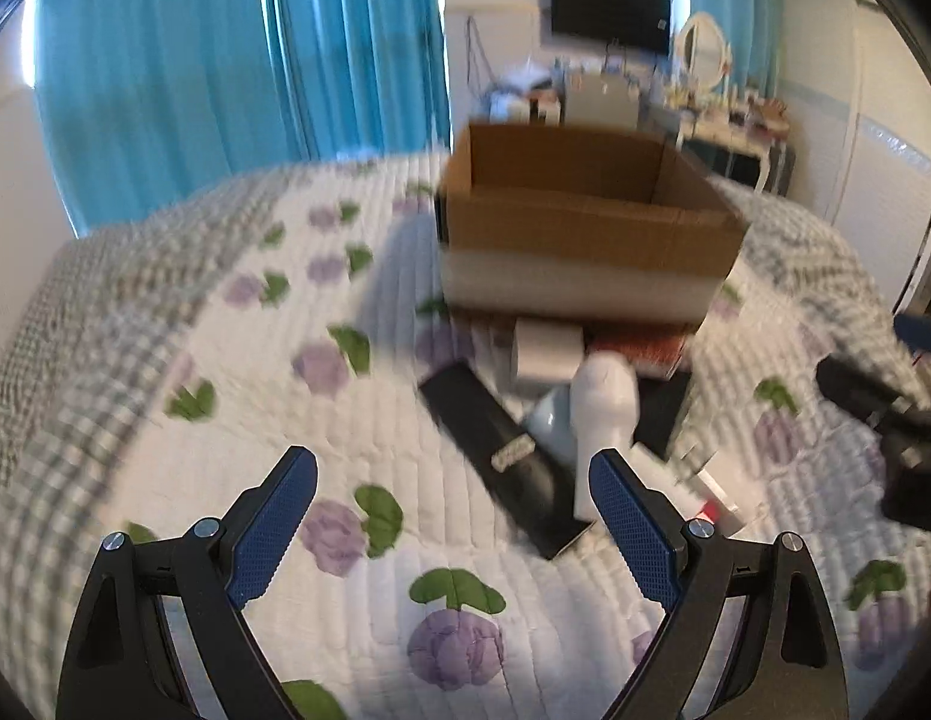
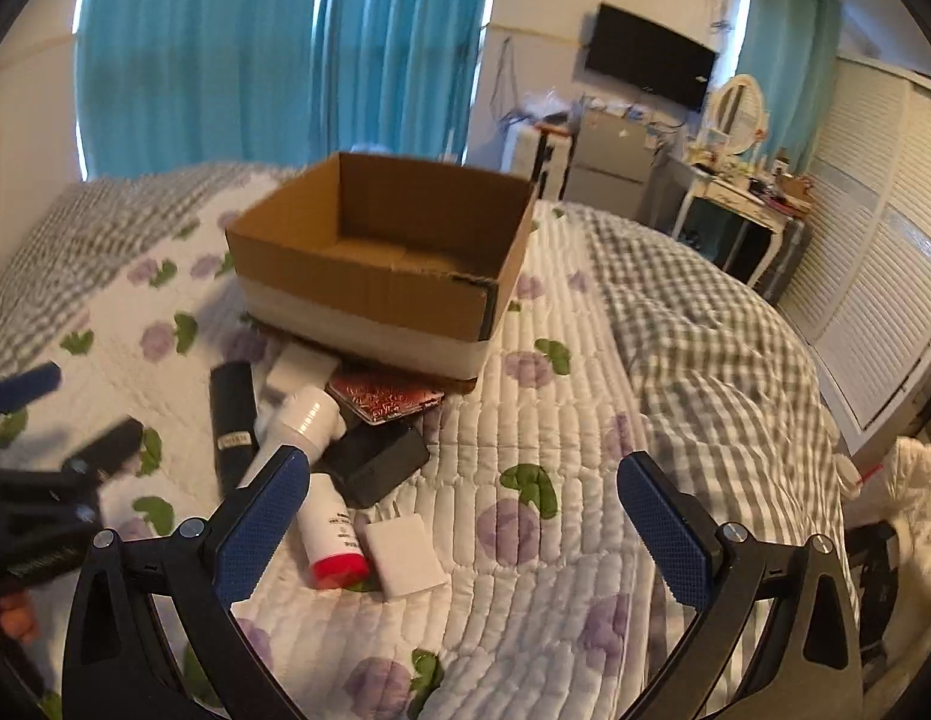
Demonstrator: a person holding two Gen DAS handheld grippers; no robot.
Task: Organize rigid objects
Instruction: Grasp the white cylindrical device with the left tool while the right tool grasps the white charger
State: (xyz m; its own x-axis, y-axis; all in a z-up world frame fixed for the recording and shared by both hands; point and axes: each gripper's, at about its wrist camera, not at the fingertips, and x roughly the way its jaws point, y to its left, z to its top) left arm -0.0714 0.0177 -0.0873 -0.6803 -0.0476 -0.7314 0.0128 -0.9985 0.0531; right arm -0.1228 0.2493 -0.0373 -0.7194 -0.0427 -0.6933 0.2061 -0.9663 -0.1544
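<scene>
Apparently nothing has been sorted yet: the cardboard box [image 2: 381, 258] stands on the bed [image 2: 585, 450] with its visible interior bare, and the loose objects lie in a heap on the quilt just in front of it. In that heap are a long black case [image 2: 231, 426], a white bottle with a ribbed neck [image 2: 303, 420], a red patterned flat box [image 2: 384, 399] partly tucked under the carton's edge, a black box [image 2: 378, 465], a tube with a red cap [image 2: 333, 537] and a small white flat block [image 2: 405, 552]. All of them remain to be moved, judging by the layout. The left tool [image 1: 453, 504] hovers low over the quilt, jaws spread wide and gripping nothing, aimed at the near end of the heap; its view is smeared with motion blur. The right tool [image 2: 462, 504] is likewise released and empty, held just above the bed with the heap beside its left finger.
</scene>
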